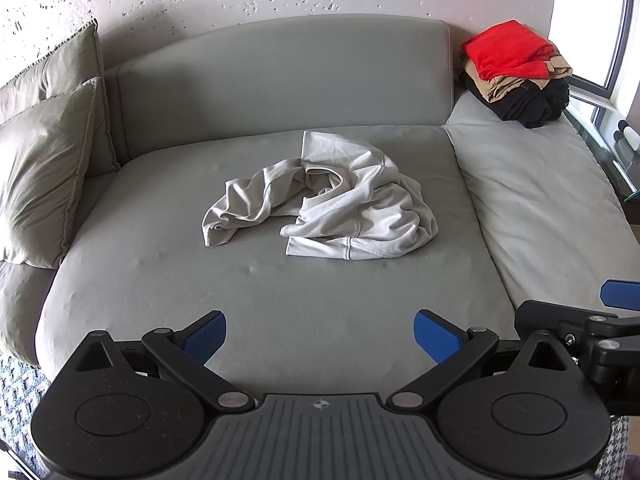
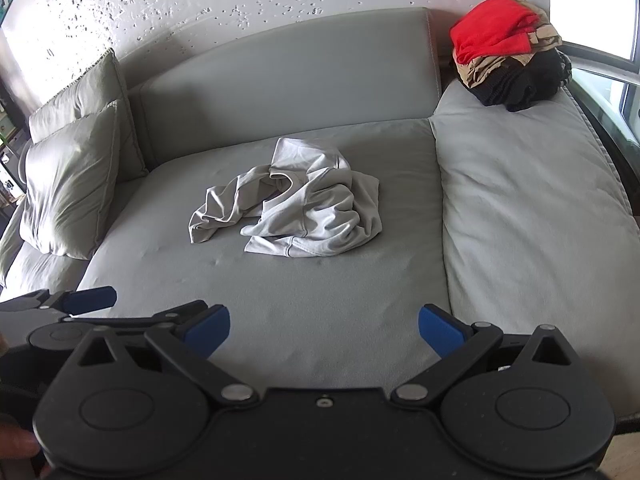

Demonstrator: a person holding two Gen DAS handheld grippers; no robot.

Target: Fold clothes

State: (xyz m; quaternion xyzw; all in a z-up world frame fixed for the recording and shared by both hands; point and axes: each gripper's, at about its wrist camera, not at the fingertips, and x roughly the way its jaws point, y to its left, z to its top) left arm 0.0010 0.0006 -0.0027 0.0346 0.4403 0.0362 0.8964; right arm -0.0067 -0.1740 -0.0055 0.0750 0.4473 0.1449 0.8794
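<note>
We saw the crumpled shirt (image 1: 320,196) lying ahead of both wide-open, empty grippers, its long axis crosswise; the left gripper (image 1: 320,338) sat squarer to it than the right gripper (image 2: 324,334).

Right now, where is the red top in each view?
Left wrist: red top upper right, topping the clothes stack.
Right wrist: red top upper right, same stack.
Shared landmark: crumpled white garment mid-sofa.

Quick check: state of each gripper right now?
Left gripper: open, holding nothing, short of the shirt.
Right gripper: open, holding nothing.
</note>
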